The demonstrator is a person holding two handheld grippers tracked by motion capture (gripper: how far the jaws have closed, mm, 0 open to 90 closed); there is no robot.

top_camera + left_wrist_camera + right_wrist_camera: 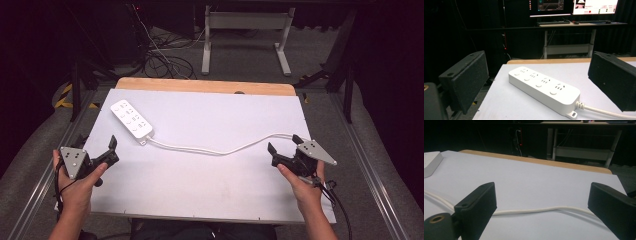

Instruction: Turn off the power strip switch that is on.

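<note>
A white power strip [131, 119] lies flat at the far left of the white table top [215, 110], sockets up. Its white cable [220, 151] snakes rightward across the table. My left gripper [113, 150] is open near the left edge, with the strip [544, 88] a short way ahead of the gap between its jaws [537, 67]. My right gripper [284, 144] is open at the right, just above the far end of the cable. The cable [536, 210] runs across the space between its jaws [541, 188], untouched. A corner of the strip [430, 163] shows far left.
The table's wooden back edge [200, 85] shows beyond the white sheet. Behind it stand a white desk frame [245, 30] and tangled floor cables [165, 55]. Lit monitors [574, 5] sit farther back. Metal rails [370, 165] flank the table.
</note>
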